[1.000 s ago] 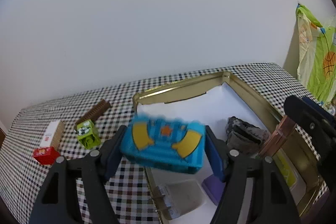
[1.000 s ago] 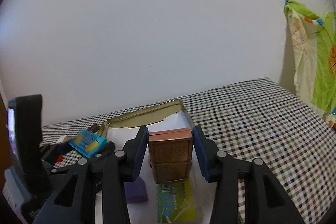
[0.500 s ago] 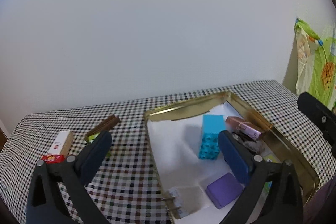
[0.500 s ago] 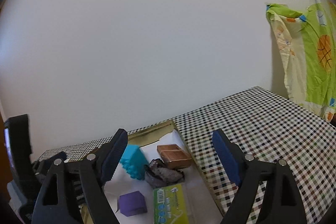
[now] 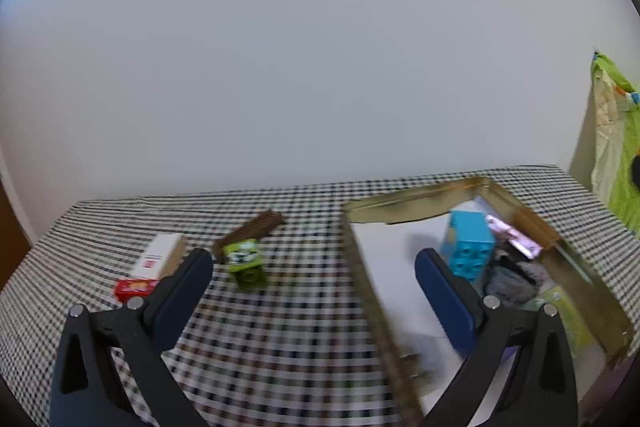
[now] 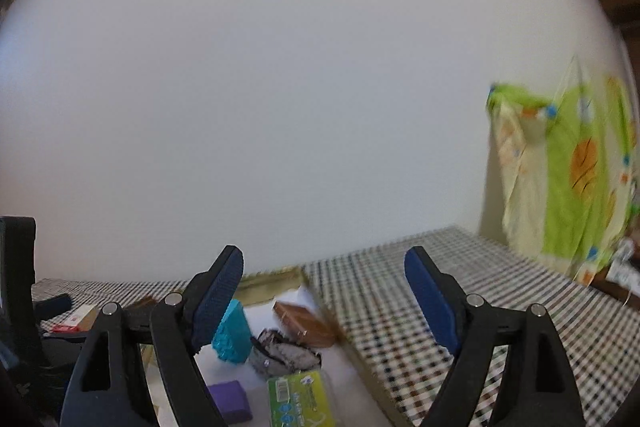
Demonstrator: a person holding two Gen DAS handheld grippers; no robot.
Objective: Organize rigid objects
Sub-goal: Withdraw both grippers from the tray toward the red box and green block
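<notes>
A plain pale wall backs a table (image 5: 280, 327) draped in a fine black-and-white checked cloth. The left gripper (image 5: 314, 267) stands released, its blue rubbery pads spread wide with nothing between them. Beyond its left jaw lie a green studded toy brick (image 5: 245, 263), a ribbed brown bar (image 5: 256, 225), a white oblong box (image 5: 158, 255) and a small red packet (image 5: 134, 287). Just past its right jaw, a shallow gold metal tray (image 5: 532, 219) lined with white paper holds the blue studded block (image 5: 468, 247), standing upright. The right gripper (image 6: 324, 289) is opening, nothing between its textured blue pads. Near its left jaw, inside the tray, sit the block, a brown wooden box (image 6: 306, 325), a rumpled grey lump (image 6: 284, 351), a purple cuboid (image 6: 232, 399) and a glossy green packet (image 6: 300, 403). Past its right jaw hangs a soft green patterned fabric (image 6: 572, 179).
</notes>
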